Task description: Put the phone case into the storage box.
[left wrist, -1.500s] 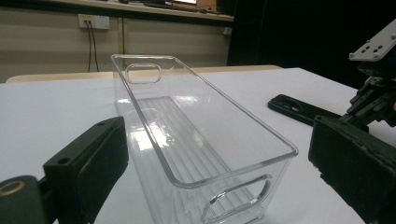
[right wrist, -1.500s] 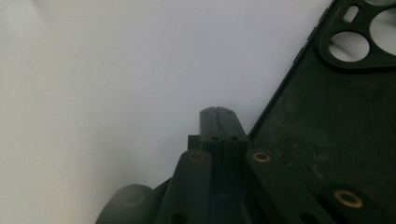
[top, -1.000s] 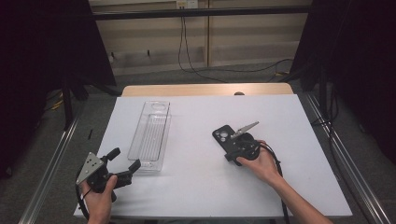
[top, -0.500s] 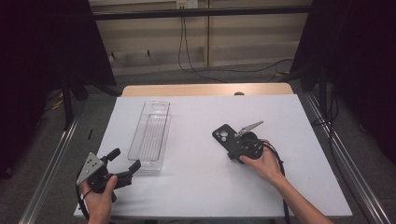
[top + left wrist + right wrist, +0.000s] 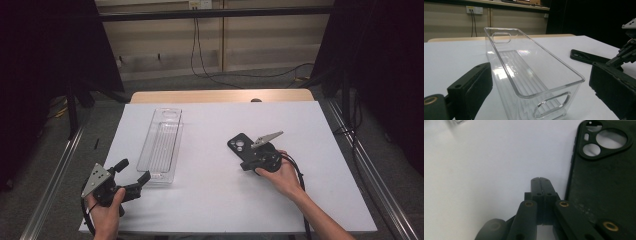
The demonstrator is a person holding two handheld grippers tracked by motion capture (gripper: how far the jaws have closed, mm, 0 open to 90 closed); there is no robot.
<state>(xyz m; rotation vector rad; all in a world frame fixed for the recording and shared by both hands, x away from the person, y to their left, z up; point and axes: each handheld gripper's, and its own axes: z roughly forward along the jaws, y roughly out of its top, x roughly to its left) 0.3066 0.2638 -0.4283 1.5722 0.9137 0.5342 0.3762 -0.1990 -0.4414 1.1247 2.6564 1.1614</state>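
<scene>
A clear plastic bin (image 5: pixel 162 145) lies lengthwise on the white table (image 5: pixel 210 210), left of centre, with nothing in it. My left gripper (image 5: pixel 133 171) is held low at the bin's near end and stands open. In the left gripper view its jaws frame the bin's (image 5: pixel 529 75) near end without touching it. A black phone case (image 5: pixel 238 144) lies flat at the table's centre right. My right gripper (image 5: pixel 247 163) is shut, tips down at the table just beside the case (image 5: pixel 604 185). The right gripper's (image 5: pixel 541 180) pads meet with nothing between them.
A wooden strip (image 5: pixel 220 96) borders the table's far edge. Metal rails (image 5: pixel 55 175) run along both sides. Cables (image 5: pixel 200 45) hang on the back wall. The phone case (image 5: pixel 586 56) and the right gripper's body (image 5: pixel 627 48) show at the right of the left gripper view.
</scene>
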